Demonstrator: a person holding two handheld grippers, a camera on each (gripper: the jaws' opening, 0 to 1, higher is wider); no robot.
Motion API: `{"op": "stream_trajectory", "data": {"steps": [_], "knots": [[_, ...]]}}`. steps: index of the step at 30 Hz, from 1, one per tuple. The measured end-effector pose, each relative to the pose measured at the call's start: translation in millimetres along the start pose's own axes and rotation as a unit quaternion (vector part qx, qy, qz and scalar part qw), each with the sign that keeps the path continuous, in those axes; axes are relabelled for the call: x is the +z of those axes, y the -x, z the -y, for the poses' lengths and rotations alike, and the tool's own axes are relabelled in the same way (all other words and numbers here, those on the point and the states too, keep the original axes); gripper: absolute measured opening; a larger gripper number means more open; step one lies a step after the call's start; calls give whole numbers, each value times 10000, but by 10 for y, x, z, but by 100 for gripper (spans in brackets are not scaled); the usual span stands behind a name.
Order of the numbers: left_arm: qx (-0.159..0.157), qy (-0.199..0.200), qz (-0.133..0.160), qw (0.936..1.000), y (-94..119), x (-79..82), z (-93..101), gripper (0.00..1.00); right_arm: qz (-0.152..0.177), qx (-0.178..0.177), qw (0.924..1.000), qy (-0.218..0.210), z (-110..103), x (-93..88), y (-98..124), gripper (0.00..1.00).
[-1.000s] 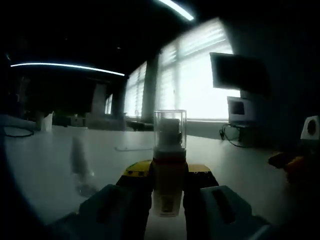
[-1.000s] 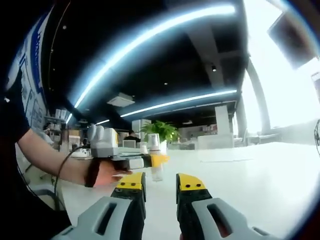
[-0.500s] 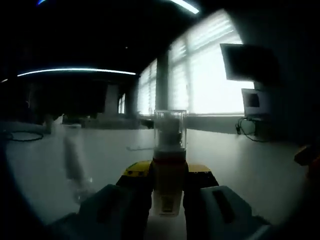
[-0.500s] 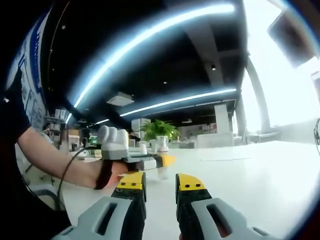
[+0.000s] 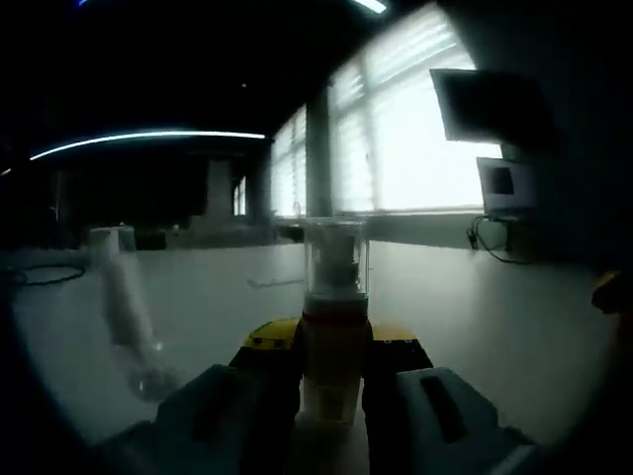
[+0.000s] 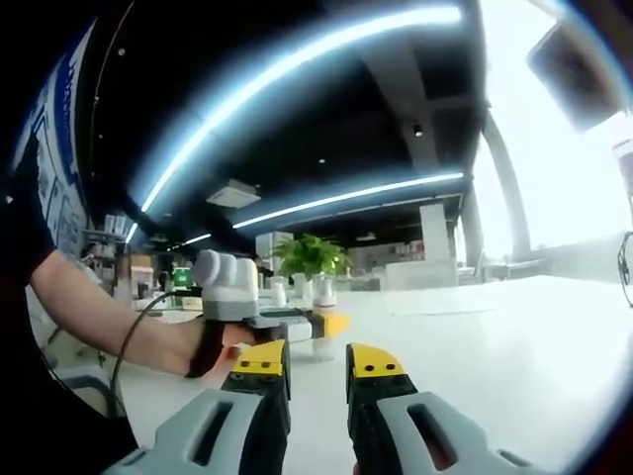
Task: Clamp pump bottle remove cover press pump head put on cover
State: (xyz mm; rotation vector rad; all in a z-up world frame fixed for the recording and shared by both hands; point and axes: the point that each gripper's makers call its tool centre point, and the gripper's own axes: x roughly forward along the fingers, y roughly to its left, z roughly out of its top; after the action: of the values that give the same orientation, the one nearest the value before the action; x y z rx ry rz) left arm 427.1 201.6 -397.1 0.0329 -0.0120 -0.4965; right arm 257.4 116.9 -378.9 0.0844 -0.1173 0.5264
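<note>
Left claw [image 5: 334,371]: gripping the pump bottle [image 5: 334,336] between its yellow-tipped jaws, holding it upright just above the tabletop [image 5: 495,317]
Pump bottle: pale body sitting between the jaws, its clear cover [image 5: 335,259] sitting on top with the pump head showing dimly through it
Right claw [image 6: 315,368]: jaws standing apart with nothing between them, hovering over the white tabletop [image 6: 514,336] and pointing toward the left claw [image 6: 297,322]
Seen from the right gripper view: the left claw is reaching in from the left, a person's hand [image 6: 223,341] is wrapped around its handle, and the pump bottle [image 6: 322,317] is standing up at its yellow tip
What is standing in the way: in the left gripper view a second clear bottle [image 5: 124,307] is leaning on the tabletop to the left, well apart from the held one; nothing is lying between the two claws
Around: a coiled cable [image 5: 40,277] is lying far left on the tabletop, a monitor [image 5: 490,104] is hanging by the bright windows, and a green plant [image 6: 307,259] is showing behind the left claw in the right gripper view
Light: the left gripper view is dark, so the bottle's label is too dim to read
</note>
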Motion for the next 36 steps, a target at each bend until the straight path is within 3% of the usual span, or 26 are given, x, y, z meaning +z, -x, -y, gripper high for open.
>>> {"op": "stream_trajectory", "data": {"steps": [15, 31, 36], "knots": [[-156, -179, -107, 9997, -41, -50, 37, 14, 35, -7, 10000, -13, 15, 10, 4, 17], [-327, 23, 5, 9995, 8, -1, 34, 23, 21, 1, 10000, 28, 15, 3, 4, 17], [-358, 240, 125, 9990, 55, 79, -14, 25, 13, 11, 10000, 31, 22, -1, -1, 17]]}}
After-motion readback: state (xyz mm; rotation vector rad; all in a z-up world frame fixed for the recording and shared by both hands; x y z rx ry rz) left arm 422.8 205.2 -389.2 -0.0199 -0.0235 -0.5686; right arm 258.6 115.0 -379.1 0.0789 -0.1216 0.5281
